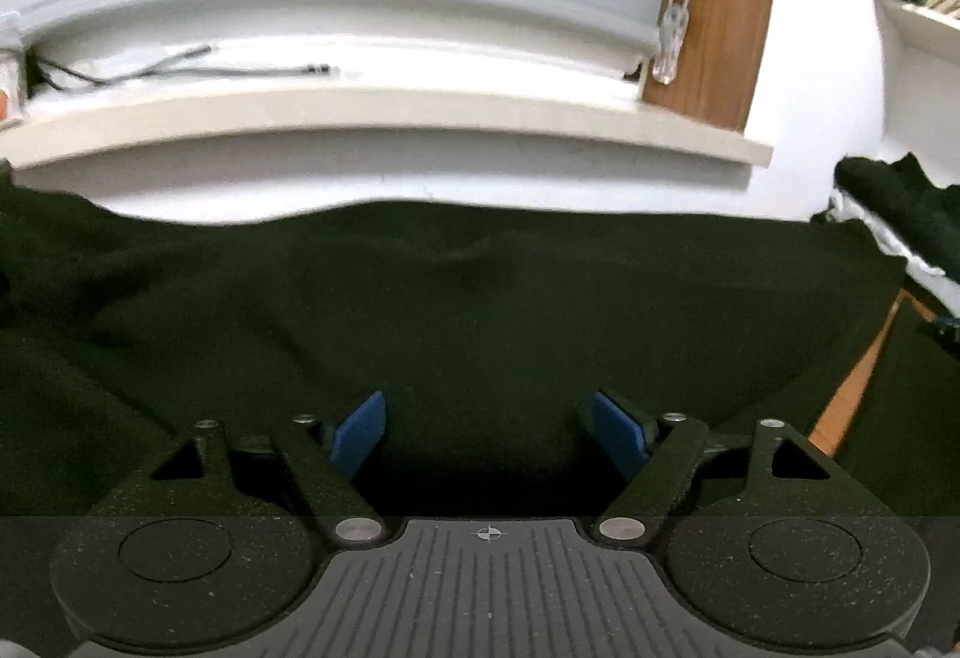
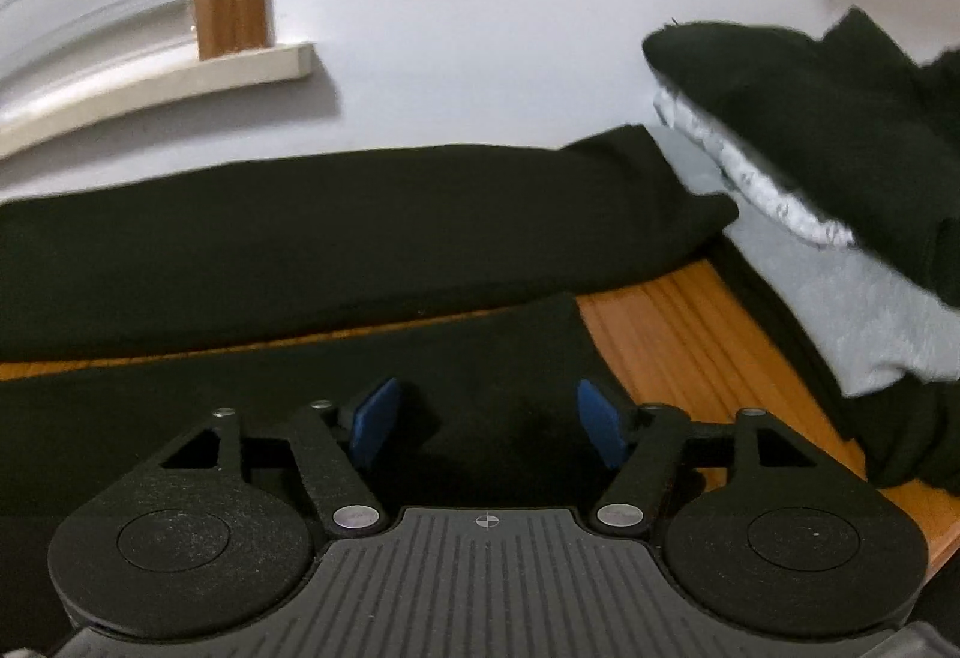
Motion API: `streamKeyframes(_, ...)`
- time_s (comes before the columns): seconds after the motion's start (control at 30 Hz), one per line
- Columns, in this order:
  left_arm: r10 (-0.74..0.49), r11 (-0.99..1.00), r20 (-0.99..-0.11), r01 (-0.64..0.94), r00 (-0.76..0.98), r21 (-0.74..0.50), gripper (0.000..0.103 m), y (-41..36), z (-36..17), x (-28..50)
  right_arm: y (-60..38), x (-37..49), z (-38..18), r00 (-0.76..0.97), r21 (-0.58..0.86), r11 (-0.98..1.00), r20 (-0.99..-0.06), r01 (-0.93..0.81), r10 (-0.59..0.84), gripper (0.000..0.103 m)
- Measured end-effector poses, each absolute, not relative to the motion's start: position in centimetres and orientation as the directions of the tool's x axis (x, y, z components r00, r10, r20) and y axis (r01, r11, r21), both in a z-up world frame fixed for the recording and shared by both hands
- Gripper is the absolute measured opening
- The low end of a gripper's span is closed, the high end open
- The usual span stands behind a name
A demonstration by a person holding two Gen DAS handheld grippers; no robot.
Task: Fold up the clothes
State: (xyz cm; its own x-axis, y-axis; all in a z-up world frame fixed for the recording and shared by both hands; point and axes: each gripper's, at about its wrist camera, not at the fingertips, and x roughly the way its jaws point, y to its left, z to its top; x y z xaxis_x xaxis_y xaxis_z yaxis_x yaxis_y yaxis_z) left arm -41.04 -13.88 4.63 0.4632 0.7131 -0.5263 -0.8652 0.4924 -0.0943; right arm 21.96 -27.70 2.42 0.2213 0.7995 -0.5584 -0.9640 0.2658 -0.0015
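Note:
A dark green garment [image 1: 456, 310] lies spread over the table and fills the lower half of the left wrist view. My left gripper [image 1: 487, 433] hovers low over it, its blue pads wide apart and gripping nothing. In the right wrist view the same dark cloth shows as a folded band [image 2: 336, 232] along the wall, with a flat layer [image 2: 300, 382] nearer me. My right gripper [image 2: 486, 424] stands open just above that near layer, close to its right edge. Its blue pads press on nothing.
A wooden table [image 2: 690, 340] shows bare to the right of the cloth. A stack of folded clothes, dark on top [image 2: 840, 129] and grey below [image 2: 864, 310], sits at the right. A window sill [image 1: 420, 117] and white wall run behind, with cables [image 1: 180, 66] on the sill.

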Motion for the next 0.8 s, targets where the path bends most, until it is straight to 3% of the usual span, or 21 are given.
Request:
streamKeyframes(0.1,0.763,0.437,-0.502,-0.897,0.408,-0.065,0.08,-15.0,5.6,-43.6,-28.3,21.9,2.2,0.204,0.003,0.244,-0.538,-0.97,0.818,0.06)
streamKeyframes(0.23,0.765,0.443,-0.483,-0.892,0.426,-0.087,0.079,-15.9,6.5,-45.3,-28.6,21.5,2.4,0.172,-0.011,0.196,-0.53,-0.981,0.831,0.012)
streamKeyframes(0.27,0.756,0.471,-0.476,-0.878,0.449,-0.081,0.079,-16.3,6.8,-44.9,-28.6,21.4,2.5,0.172,-0.018,0.192,-0.533,-0.981,0.829,0.008)
streamKeyframes(0.37,0.701,0.578,-0.475,-0.814,0.532,-0.059,0.071,-17.4,7.3,-42.3,-28.8,21.0,2.6,0.22,-0.078,0.211,-0.524,-0.974,0.823,0.006)
streamKeyframes(0.43,0.634,0.659,-0.496,-0.75,0.593,-0.055,0.056,-18.0,7.3,-39.8,-29.2,21.0,2.7,0.299,-0.131,0.271,-0.499,-0.954,0.813,0.006)
streamKeyframes(0.5,0.549,0.737,-0.53,-0.673,0.646,-0.058,0.047,-18.7,6.9,-36.8,-29.7,22.0,2.5,0.31,-0.111,0.296,-0.509,-0.949,0.803,0.006)
streamKeyframes(0.63,0.425,0.824,-0.603,-0.564,0.675,-0.051,0.046,-19.7,5.6,-32.0,-30.3,23.2,2.4,0.303,-0.099,0.297,-0.533,-0.95,0.79,0.007)
streamKeyframes(0.7,0.394,0.84,-0.633,-0.541,0.666,-0.046,0.047,-19.8,5.1,-30.7,-30.4,23.4,3.0,0.307,-0.098,0.304,-0.537,-0.948,0.786,0.013)
streamKeyframes(0.8,0.363,0.852,-0.658,-0.521,0.66,-0.053,0.051,-19.6,4.7,-29.8,-30.2,23.7,4.2,0.303,-0.094,0.3,-0.524,-0.949,0.796,0.035)
